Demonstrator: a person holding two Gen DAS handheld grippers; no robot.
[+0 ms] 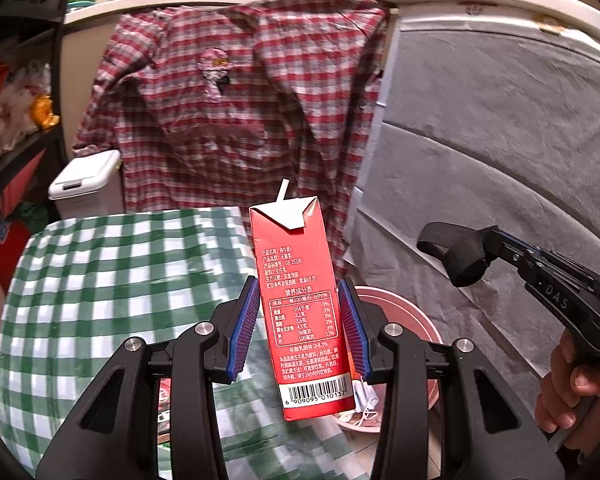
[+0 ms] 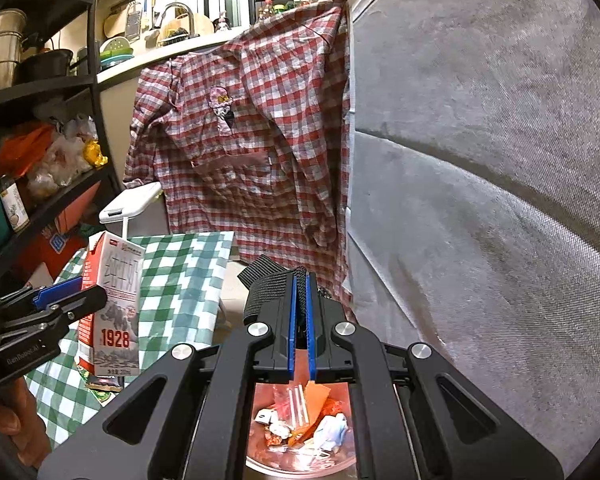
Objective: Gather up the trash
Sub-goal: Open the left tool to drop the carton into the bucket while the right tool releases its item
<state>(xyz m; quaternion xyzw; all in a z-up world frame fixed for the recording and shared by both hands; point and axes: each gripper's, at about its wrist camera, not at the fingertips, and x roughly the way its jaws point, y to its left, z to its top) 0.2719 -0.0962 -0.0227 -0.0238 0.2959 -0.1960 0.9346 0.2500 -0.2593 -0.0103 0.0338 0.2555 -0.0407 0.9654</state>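
Left wrist view: red milk carton [image 1: 305, 308], upright, pinched at mid-body by left gripper [image 1: 300, 328], just beside the pink bin [image 1: 416, 320]. Judged light, thin-walled, crushable; flat sides suited holding. Right gripper [image 2: 301, 320] was clamped on a black strap [image 2: 266, 280].

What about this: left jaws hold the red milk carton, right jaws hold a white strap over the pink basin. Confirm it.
Wrong on the colour: the strap in the right gripper is black, as the right wrist view shows. The rest stands: the left gripper holds the red milk carton, and the strap is over the pink basin.
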